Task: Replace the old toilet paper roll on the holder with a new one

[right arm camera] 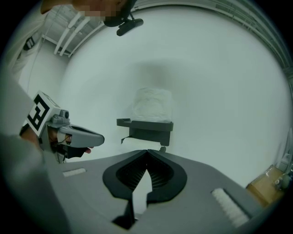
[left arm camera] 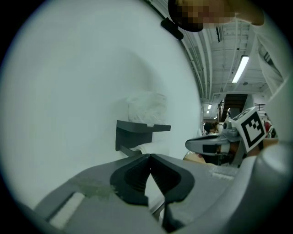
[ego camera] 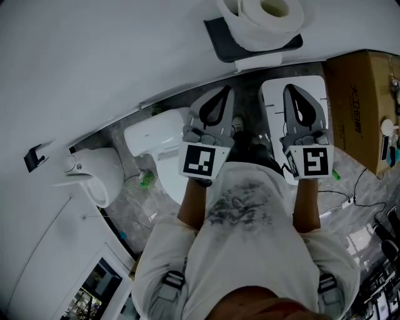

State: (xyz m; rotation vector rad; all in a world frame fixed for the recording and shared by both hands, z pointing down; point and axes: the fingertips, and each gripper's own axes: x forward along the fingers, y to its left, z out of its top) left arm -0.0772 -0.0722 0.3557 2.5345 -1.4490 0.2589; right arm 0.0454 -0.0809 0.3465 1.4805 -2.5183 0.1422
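Both forearms reach out from the chest side by side, with the hands hidden behind the marker cubes. The left gripper point(ego camera: 222, 94) and right gripper point(ego camera: 291, 89) point toward the wall, each clenched tight with nothing between its jaws. Well apart from their tips, the holder point(right arm camera: 149, 128) juts from the wall. The new roll point(ego camera: 270, 19) sits on its shelf, cut off by the top edge in the head view. The old roll point(right arm camera: 141, 143) hangs under the shelf, mostly hidden by it and by the jaws. How much paper it carries cannot be told.
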